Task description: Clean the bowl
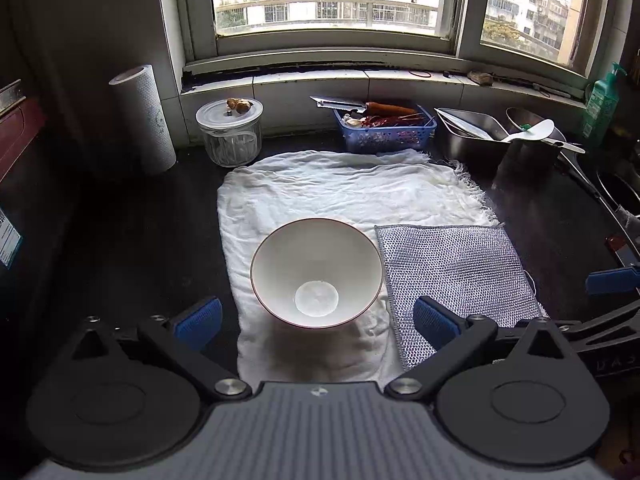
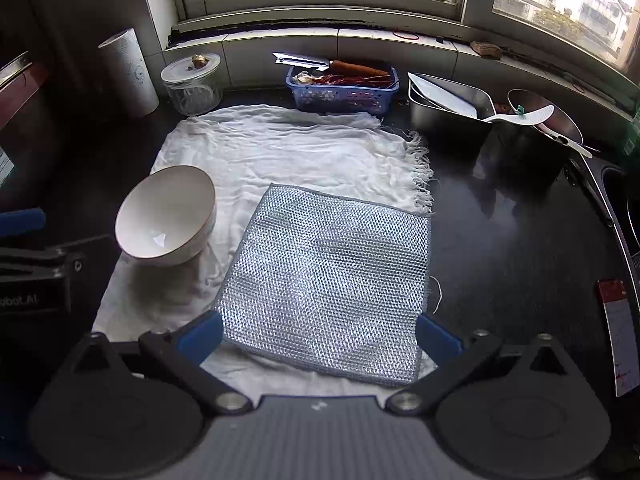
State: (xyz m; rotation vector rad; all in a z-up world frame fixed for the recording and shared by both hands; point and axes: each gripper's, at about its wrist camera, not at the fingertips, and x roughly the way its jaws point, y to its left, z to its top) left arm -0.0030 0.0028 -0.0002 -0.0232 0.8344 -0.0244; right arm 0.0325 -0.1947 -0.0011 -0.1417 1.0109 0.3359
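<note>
Your left gripper (image 1: 318,322) hovers low over a dark kitchen counter (image 1: 132,232) with its blue-padded fingers spread wide and holding nothing; the white bowl (image 1: 316,272) sits upright just ahead of them, roughly centred in the gap, touching neither pad. The bowl has a thin dark rim and rests on a rumpled white cloth (image 1: 340,188) spread across the counter. Just to the bowl's right lies a flat, silvery mesh scrubbing cloth (image 1: 452,268), its left part overlapping the white cloth. Your right gripper (image 2: 320,338) is also spread wide and empty, poised above the near edge of that mesh cloth, one finger to either side of it; whether the pads touch it cannot be told. From this side the bowl appears to the left, near the left gripper. Along the back, under the window (image 1: 332,0), stand a paper towel roll (image 1: 146,118), a lidded glass jar (image 1: 230,132), a blue basket (image 1: 386,132) with a knife (image 1: 340,105) resting on top, and metal pans (image 1: 472,130) with a white spoon (image 1: 532,130).
</note>
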